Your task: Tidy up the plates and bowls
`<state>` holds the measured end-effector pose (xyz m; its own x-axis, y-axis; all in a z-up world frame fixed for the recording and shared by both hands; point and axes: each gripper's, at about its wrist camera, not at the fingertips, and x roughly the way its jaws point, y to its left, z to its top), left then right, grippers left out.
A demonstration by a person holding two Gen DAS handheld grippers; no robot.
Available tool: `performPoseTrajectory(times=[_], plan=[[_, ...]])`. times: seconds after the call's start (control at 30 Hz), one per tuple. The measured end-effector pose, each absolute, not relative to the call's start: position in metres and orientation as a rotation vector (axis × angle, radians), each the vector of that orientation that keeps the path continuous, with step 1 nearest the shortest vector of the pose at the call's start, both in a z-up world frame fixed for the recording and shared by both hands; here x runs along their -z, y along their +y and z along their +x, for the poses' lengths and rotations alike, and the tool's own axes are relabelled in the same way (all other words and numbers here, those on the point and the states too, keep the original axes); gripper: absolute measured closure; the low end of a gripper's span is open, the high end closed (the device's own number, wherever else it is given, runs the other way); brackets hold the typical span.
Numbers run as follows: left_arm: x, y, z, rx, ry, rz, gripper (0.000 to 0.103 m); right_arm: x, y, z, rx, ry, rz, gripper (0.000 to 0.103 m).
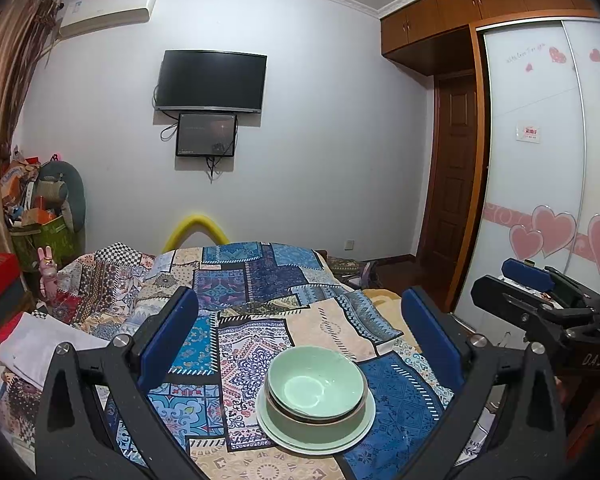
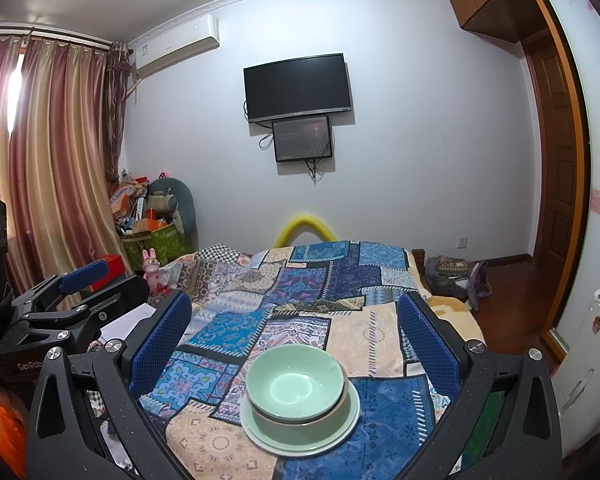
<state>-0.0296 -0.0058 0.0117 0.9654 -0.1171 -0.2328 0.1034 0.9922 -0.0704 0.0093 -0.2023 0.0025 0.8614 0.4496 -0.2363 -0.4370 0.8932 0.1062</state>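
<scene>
A pale green bowl (image 1: pixel 315 388) sits nested in a second, brown-rimmed bowl (image 1: pixel 320 426), and both stand on a pale green plate (image 1: pixel 356 438) on the patchwork cloth. The stack also shows in the right wrist view: top bowl (image 2: pixel 296 386), lower bowl (image 2: pixel 300 426), plate (image 2: pixel 342 434). My left gripper (image 1: pixel 300 300) is open and empty, held above and behind the stack. My right gripper (image 2: pixel 294 304) is open and empty, likewise above the stack. Each gripper shows in the other's view: the right one (image 1: pixel 540 284) at the right, the left one (image 2: pixel 72 280) at the left.
The patchwork cloth (image 1: pixel 244 280) covers a raised surface. White fabric (image 1: pixel 40 344) lies at its left edge. Boxes and clutter (image 1: pixel 40 208) pile in the left corner. A wardrobe (image 1: pixel 540 140) and door (image 1: pixel 452 184) stand to the right.
</scene>
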Motion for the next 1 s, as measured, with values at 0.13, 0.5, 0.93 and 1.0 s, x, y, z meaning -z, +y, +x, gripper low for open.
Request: performPoseTrajectory(times=[0.13,0.5,0.93,1.0], plan=[[-0.0099,-0.0059,-0.0277,0.120,0.241,-0.068,0.000,-0.0019,-0.2022,0.0119,-0.466,0.261,0.050,0.000],[-0.0087,-0.0079,-0.0255,0.144,0.247,-0.064,0.000,-0.0032,-0.2036,0.0154,-0.467,0.267,0.054,0.000],[-0.0080,-0.0057,-0.0244,0.134,0.252,-0.075,0.000,0.0003,-0.1996,0.0178,-0.472,0.278,0.044,0.000],[-0.0076,-0.0046,-0.0232,0.139,0.258,-0.082,0.000,0.0001,-0.1990,0.0188,-0.473,0.281,0.045,0.000]])
